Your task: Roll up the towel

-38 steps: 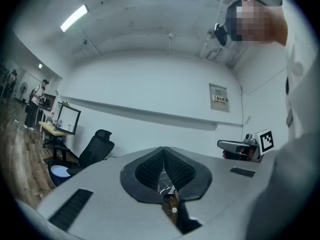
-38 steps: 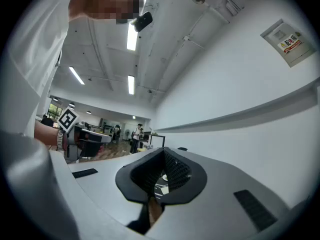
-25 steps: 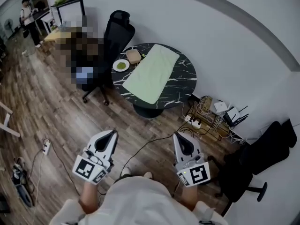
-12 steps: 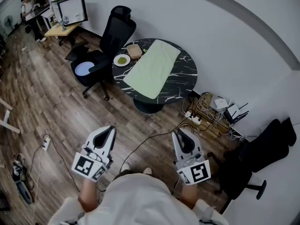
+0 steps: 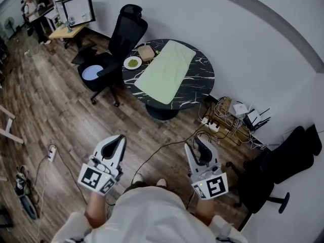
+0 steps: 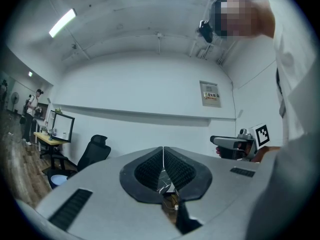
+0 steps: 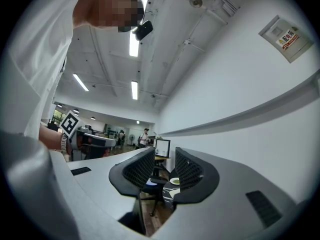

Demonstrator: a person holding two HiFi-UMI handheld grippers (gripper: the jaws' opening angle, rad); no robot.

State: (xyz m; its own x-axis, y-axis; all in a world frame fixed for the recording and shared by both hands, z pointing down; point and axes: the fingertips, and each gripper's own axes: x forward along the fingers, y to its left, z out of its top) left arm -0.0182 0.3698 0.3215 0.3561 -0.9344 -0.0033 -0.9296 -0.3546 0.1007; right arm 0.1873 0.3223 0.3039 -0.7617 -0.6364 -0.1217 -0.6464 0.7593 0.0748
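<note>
Wood-floored office room: at lower left the left tool [image 5: 120, 138] is pressed together, idle. At upper centre, well apart, the towel [image 5: 166, 72] lies flat on the round worktop [image 5: 197, 87]. The right tool [image 5: 195, 142] has just been opening with nothing between its jaws, probably readying a grasp.

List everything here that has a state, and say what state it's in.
Towel: spread flat on the table, not rolled.
Left claw: shut, empty.
Right claw: open, has just been opening, nothing between its jaws.
Plate: on the table, something green on it.
</note>
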